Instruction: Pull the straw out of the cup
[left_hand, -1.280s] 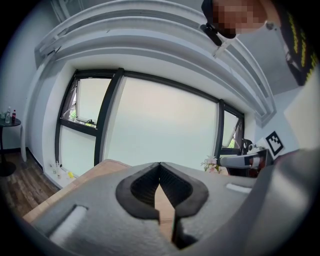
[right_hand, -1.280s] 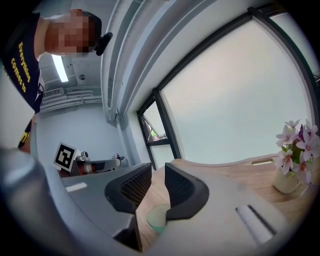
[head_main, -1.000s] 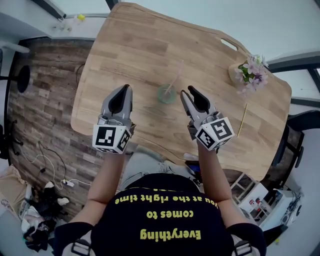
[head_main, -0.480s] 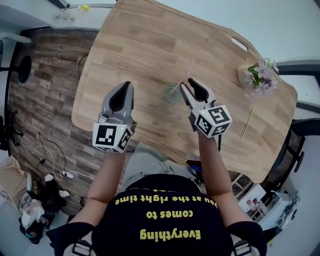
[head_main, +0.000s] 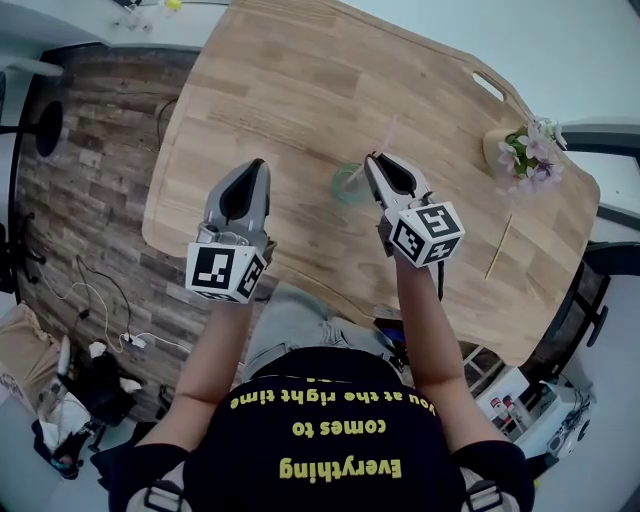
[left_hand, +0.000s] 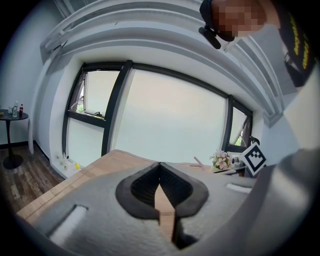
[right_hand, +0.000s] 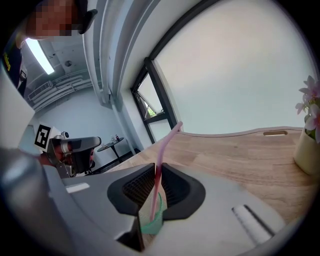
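Right gripper (right_hand: 157, 172) pinches the pink straw (right_hand: 165, 145) mid-frame, not yet lifted from the green cup (right_hand: 151, 221); left gripper (left_hand: 160, 167) pressed together.

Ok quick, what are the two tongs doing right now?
Left tongs: closed, holding nothing.
Right tongs: closed on the pink plastic straw standing in the see-through green cup.

Bare table (head_main: 280, 90) lies beyond the cup (head_main: 350, 186) and straw (head_main: 384, 136); flower vase (head_main: 500, 150) (far right) stands well apart.
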